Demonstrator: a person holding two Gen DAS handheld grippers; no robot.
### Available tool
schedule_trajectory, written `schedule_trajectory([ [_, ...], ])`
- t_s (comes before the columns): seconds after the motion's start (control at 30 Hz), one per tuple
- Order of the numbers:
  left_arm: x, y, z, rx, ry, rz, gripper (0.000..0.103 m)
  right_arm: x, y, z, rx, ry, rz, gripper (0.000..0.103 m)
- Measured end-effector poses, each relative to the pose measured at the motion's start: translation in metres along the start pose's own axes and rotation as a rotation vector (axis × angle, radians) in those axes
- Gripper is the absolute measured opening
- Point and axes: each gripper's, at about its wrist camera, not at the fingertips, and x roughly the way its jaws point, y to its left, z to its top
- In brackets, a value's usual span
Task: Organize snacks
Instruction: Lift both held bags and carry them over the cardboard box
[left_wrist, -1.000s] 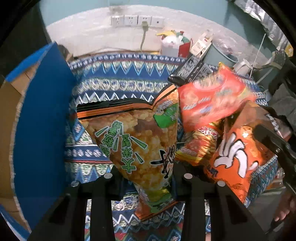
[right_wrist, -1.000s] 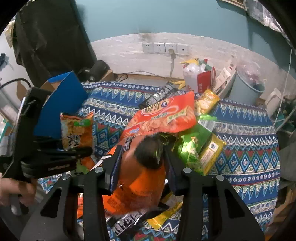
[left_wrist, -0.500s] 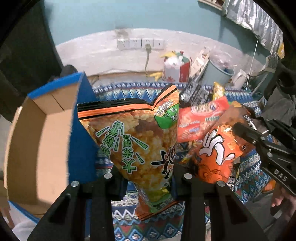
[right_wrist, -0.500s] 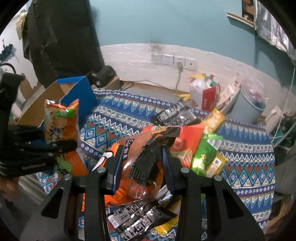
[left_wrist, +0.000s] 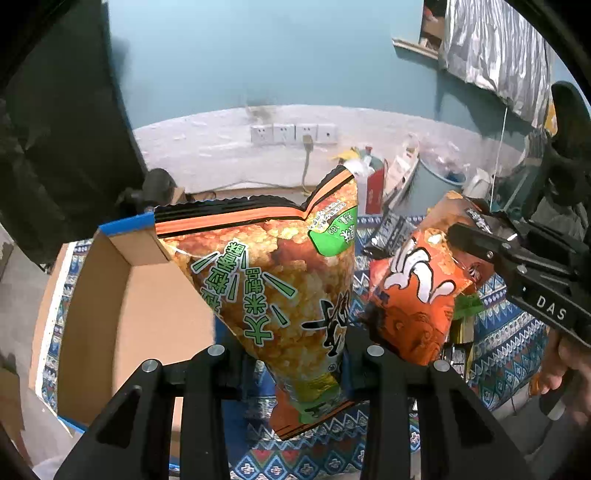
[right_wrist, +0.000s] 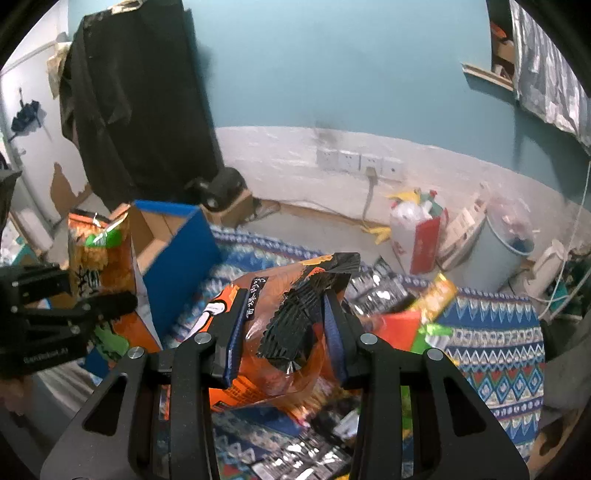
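Wall sockets (left_wrist: 293, 133) above a bin (left_wrist: 436, 188), dark cloth (right_wrist: 136, 103) hanging.

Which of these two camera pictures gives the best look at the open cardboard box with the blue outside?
The left wrist view: the cardboard box fills its left side, its brown inside open to the camera. The right wrist view shows the box smaller and farther off, mostly a blue wall and flaps.

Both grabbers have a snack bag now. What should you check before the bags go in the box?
1. Left gripper pinching the popcorn bag: ok.
2. Right gripper pinching the orange bag: ok.
3. Cardboard box open on top: ok.
4. Room inside the box: ok, the part in view is bare.
5. Both bags lifted off the patterned cloth: ok.
6. Bags free of each other: cannot tell.
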Motion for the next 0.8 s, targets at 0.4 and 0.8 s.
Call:
schedule_trajectory([
  [0.4, -0.029, 0.054, 0.008, -0.086, -0.082, 0.038, 0.036, 0.008, 0.046, 0.033, -0.040, -0.044, 0.063, 0.037],
  [0.8, -0.030, 0.125, -0.009, -0.180, -0.074, 0.169, 0.036, 0.032, 0.112, 0.058, -0.102, -0.053, 0.142, 0.037],
])
